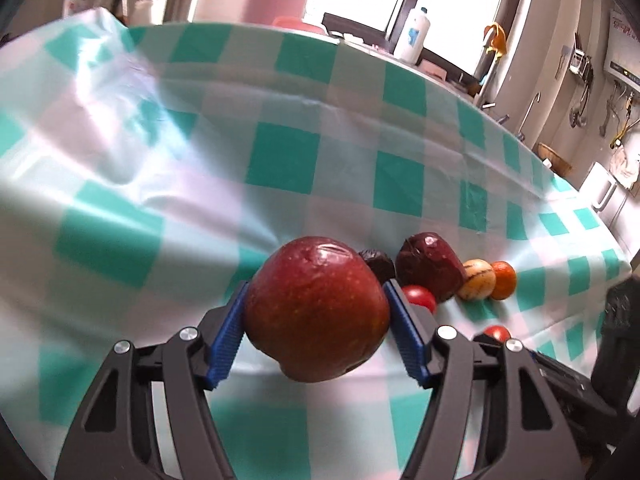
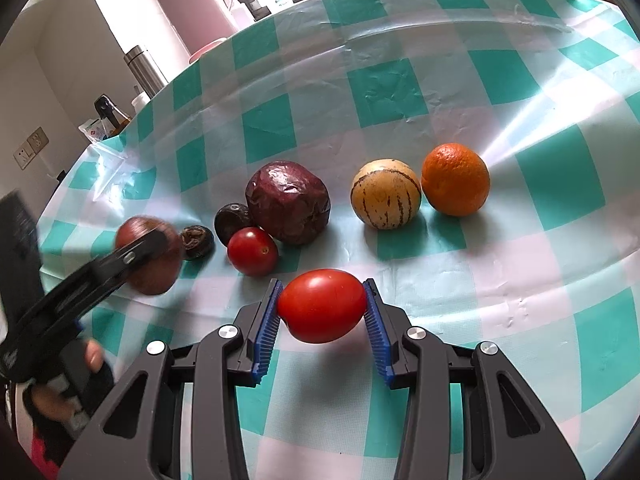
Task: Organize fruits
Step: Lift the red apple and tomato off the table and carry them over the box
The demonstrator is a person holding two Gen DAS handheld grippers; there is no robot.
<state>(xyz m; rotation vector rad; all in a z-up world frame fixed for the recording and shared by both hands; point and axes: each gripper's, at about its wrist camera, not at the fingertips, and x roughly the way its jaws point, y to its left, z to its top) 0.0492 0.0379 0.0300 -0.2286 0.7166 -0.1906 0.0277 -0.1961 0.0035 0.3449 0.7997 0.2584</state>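
My left gripper (image 1: 316, 312) is shut on a dark red apple (image 1: 318, 308) and holds it just above the checked cloth; it shows blurred in the right wrist view (image 2: 150, 256). My right gripper (image 2: 322, 306) is shut on a red oval tomato (image 2: 322, 305). On the cloth lie a row of fruits: a second small tomato (image 2: 253, 251), a wrinkled maroon fruit (image 2: 288, 201), a small dark round fruit (image 2: 232, 222), a brown shrivelled one (image 2: 197, 242), a striped yellow melon (image 2: 386, 194) and an orange (image 2: 455, 179).
The table wears a green-and-white checked plastic cloth (image 2: 440, 80). A pink thermos (image 2: 192, 8), a steel flask (image 2: 144, 68) and bottles stand past its far edge. A white bottle (image 1: 412, 34) stands on a counter by the window.
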